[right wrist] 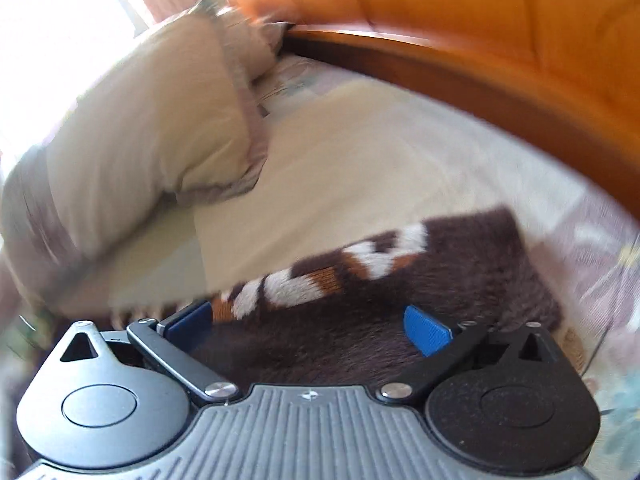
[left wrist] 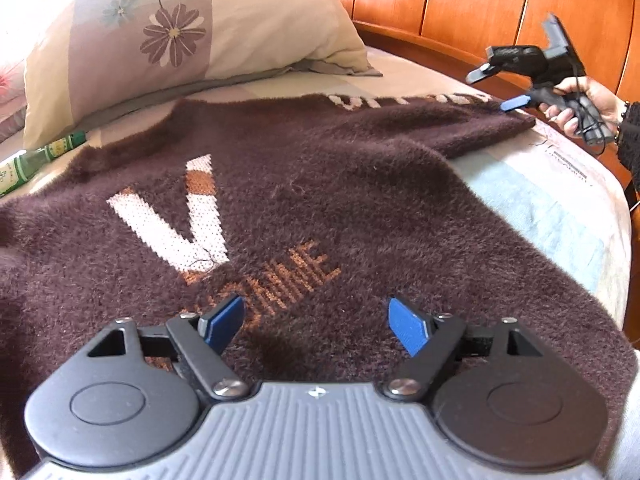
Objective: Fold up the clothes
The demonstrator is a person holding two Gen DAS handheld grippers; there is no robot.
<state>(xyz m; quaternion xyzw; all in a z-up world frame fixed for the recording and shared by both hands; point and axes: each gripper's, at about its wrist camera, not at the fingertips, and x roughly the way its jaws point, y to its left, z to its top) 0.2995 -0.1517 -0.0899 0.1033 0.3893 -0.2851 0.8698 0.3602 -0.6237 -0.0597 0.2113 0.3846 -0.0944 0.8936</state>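
I had the fuzzy brown sweater (left wrist: 320, 184) spread flat mid-frame for folding. My left gripper (left wrist: 316, 326) hovered open over its lettering; my right gripper (right wrist: 310, 330), jaws wide, aimed at the sleeve (right wrist: 460, 264) lower right.

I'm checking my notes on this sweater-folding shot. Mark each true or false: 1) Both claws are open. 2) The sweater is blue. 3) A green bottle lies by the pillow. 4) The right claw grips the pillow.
1) True: the left claw and the right claw both stand open and empty.
2) False: the sweater is dark brown with white and orange lettering.
3) True: the green bottle lies below the pillow.
4) False: it hangs over the sweater's sleeve, holding nothing.
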